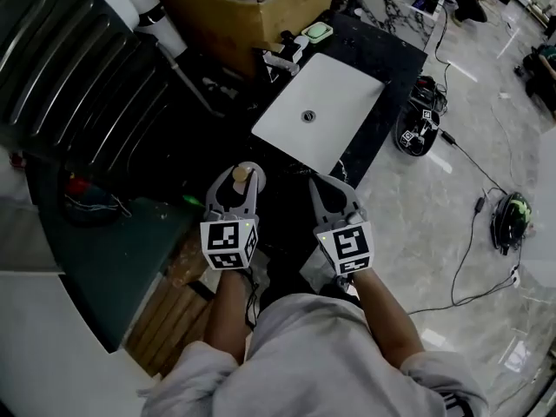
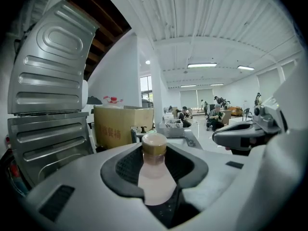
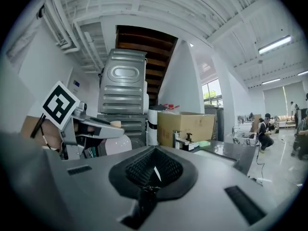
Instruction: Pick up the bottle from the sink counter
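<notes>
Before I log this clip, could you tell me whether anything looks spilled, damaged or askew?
Nothing stands out: the bottle sits upright, cap on, gripped by the left gripper, and no spill shows around the sink.

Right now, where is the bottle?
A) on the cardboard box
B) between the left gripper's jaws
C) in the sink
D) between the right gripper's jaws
B: the bottle sits clamped between the pads of the left gripper, while the right gripper is shut with nothing in it.
</notes>
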The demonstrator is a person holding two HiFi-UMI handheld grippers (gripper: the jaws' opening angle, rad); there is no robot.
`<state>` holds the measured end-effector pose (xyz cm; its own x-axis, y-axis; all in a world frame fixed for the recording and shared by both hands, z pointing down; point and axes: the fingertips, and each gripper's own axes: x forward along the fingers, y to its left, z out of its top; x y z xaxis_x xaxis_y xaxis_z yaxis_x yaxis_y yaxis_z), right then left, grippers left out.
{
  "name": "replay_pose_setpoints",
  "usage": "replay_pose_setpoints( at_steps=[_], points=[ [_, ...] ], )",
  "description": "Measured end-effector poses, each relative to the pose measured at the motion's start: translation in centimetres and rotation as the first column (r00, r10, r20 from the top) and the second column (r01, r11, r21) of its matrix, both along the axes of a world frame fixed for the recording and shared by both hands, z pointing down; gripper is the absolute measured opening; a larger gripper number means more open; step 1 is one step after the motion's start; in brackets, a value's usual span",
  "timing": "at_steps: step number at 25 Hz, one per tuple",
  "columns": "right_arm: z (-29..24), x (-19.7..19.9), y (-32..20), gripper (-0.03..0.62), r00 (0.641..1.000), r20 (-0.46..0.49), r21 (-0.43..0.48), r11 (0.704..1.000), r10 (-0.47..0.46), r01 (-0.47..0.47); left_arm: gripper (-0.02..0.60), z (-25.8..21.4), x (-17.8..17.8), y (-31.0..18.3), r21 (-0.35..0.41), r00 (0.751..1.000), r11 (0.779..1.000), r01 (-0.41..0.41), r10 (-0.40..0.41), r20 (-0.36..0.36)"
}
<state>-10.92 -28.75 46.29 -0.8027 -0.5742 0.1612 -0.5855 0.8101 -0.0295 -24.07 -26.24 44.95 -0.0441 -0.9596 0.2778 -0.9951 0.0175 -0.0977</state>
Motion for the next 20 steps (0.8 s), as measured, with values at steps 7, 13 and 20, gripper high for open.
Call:
replay_pose_setpoints(
  at_steps=[7,13,20],
  points=[
    [-2.0,5.0,1.6,0.009,0.998,0.04,-0.008,0.999,-0.045,0.046,0.147,-2.7,6.5,2.9,0.04,0.999,0.998,0.051,-0.051,0.009],
    [-3.3,7.7,3.5,0.009,0.999,0.029,0.045,0.999,-0.025,0.024,0.147,-4.3,9.3,5.7,0.037,0.998,0.997,0.061,-0.06,-0.026],
    [-5.4,7.2,6.0,0.009,0.996,0.087,0.065,0.998,-0.014,0.009,0.147,-5.8,9.4,8.0,0.054,0.997,0.996,0.071,-0.071,-0.006]
  ],
)
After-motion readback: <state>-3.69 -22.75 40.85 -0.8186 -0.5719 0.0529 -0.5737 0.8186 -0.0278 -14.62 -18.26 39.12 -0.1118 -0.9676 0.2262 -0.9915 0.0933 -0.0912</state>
